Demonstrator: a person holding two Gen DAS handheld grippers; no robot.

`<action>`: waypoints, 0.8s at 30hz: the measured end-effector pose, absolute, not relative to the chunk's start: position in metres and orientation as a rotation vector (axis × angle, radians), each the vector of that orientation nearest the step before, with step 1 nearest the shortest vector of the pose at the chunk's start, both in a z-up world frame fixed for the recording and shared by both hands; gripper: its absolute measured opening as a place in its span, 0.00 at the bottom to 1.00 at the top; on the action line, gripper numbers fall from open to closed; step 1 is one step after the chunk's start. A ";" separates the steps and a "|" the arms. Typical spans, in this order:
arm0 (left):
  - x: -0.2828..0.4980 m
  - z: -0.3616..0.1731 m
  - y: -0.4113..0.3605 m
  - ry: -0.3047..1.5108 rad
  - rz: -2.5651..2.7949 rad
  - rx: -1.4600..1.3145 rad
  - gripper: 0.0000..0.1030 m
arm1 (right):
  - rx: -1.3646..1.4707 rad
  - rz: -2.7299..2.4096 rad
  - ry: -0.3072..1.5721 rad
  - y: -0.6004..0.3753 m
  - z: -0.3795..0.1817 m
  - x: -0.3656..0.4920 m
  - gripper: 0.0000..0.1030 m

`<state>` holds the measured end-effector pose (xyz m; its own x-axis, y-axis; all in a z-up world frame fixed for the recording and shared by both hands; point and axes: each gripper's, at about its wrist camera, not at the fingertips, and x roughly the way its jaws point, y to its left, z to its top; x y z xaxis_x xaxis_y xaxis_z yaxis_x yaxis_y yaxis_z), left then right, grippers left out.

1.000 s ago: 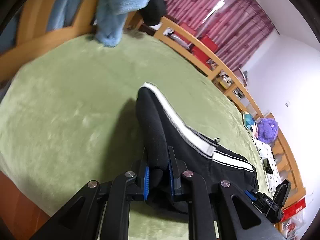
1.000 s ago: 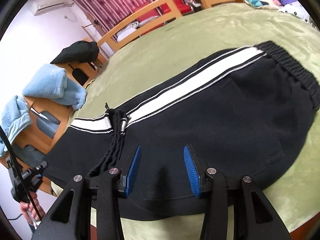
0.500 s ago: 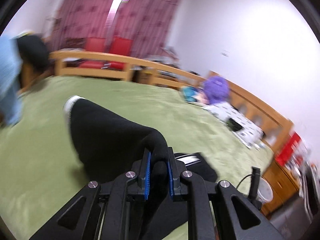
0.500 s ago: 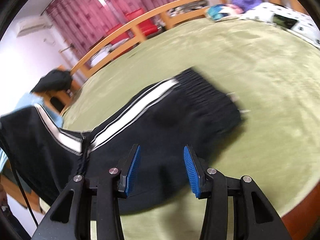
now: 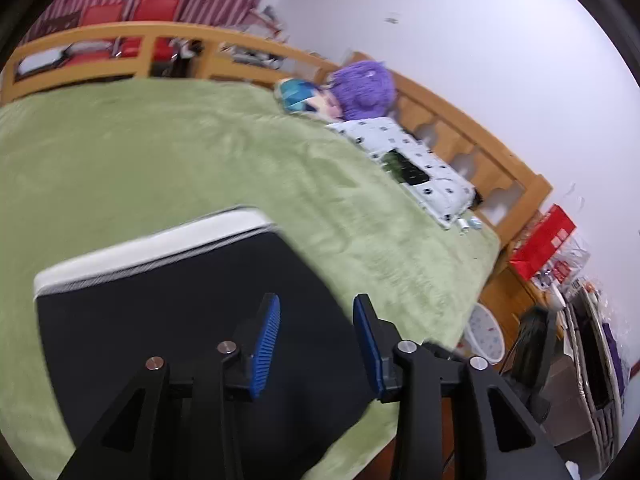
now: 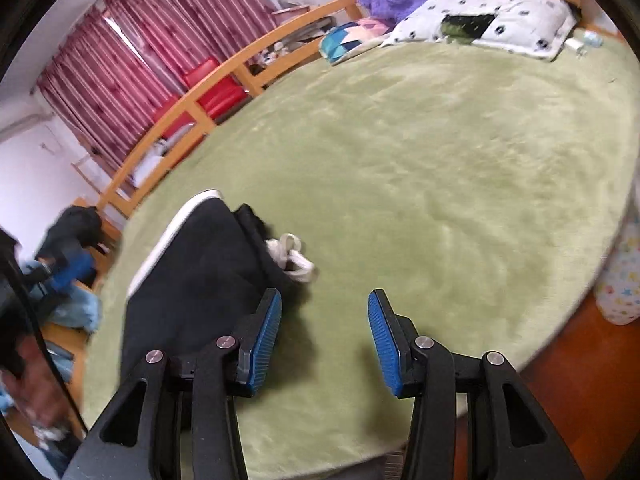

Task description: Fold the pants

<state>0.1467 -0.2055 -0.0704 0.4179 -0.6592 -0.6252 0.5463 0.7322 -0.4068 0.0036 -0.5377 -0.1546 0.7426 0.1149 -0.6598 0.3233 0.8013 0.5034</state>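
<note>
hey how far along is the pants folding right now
Done: the black pants lie doubled over on the green blanket, white stripe along the far edge. In hand: nothing; the left gripper is opening with no cloth pinched, and the right gripper is open over bare blanket. Left: probably another fold; the drawstring sticks out.

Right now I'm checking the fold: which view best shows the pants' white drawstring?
The right wrist view: the white drawstring lies looped at the edge of the black pants. The left wrist view shows only the pants' black fabric and white stripe, no drawstring.
</note>
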 end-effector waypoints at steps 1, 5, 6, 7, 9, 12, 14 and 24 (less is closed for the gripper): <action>0.148 -0.075 -0.199 0.861 -0.739 -0.154 0.44 | 0.655 -0.099 0.736 -0.535 -0.155 0.011 0.45; 0.143 -0.097 -0.145 0.890 -0.587 -0.167 0.47 | 0.655 0.007 0.743 -0.518 -0.162 0.052 0.51; 0.140 -0.101 -0.130 0.897 -0.551 -0.173 0.48 | 0.644 0.028 0.758 -0.512 -0.166 0.063 0.58; 0.142 -0.105 -0.121 0.902 -0.530 -0.179 0.49 | 0.629 0.039 0.787 -0.506 -0.172 0.072 0.61; 0.138 -0.115 -0.100 0.922 -0.474 -0.196 0.50 | 0.608 0.076 0.879 -0.490 -0.183 0.087 0.48; 0.132 -0.127 -0.078 0.940 -0.405 -0.208 0.50 | 0.481 0.159 0.812 -0.467 -0.161 0.078 0.15; 0.128 -0.134 -0.067 0.951 -0.388 -0.228 0.50 | 0.543 0.193 0.692 -0.478 -0.144 0.063 0.14; 0.142 -0.181 -0.061 1.090 -0.349 -0.279 0.63 | 0.474 0.002 0.900 -0.502 -0.196 0.073 0.59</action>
<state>0.1415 -0.0608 -0.1811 0.4171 -0.4088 -0.8118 0.1379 0.9113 -0.3880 0.0725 -0.5021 -0.1956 0.6286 0.1975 -0.7522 0.1936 0.8970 0.3973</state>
